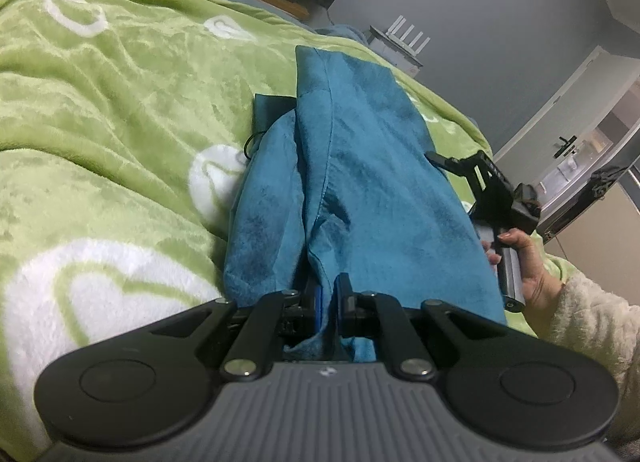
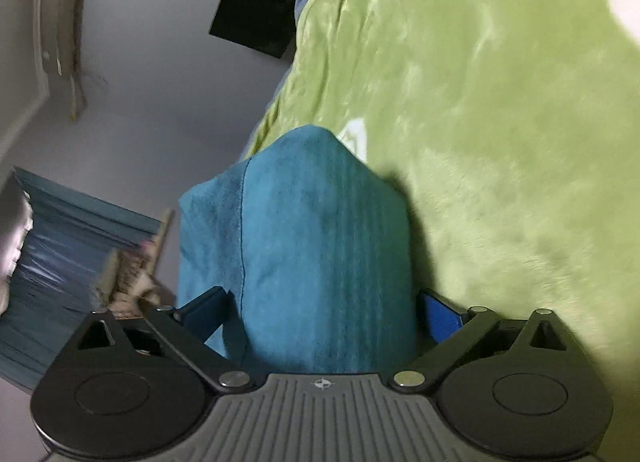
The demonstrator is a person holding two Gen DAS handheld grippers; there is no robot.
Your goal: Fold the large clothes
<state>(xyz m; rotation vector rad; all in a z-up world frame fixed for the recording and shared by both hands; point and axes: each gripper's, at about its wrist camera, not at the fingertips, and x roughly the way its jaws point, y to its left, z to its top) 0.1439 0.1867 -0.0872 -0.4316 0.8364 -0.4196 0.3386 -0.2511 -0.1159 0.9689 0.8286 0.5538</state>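
The teal garment (image 1: 360, 182), draped along the green-blanketed bed (image 1: 100, 102), is pinched at its near edge by the closed left claw (image 1: 328, 302), while the right claw (image 2: 320, 314) is spread wide around the cloth, unclamped.

We see the left gripper (image 1: 327, 304) with its fingers (image 1: 343, 294) pinched shut on the near edge of a teal garment (image 1: 360, 166), which lies in long folds on a green blanket (image 1: 120, 102) with white hearts. At right, a hand (image 1: 528, 262) in a cream fleece sleeve (image 1: 592, 318) holds the right gripper (image 1: 480, 178) beside the cloth.
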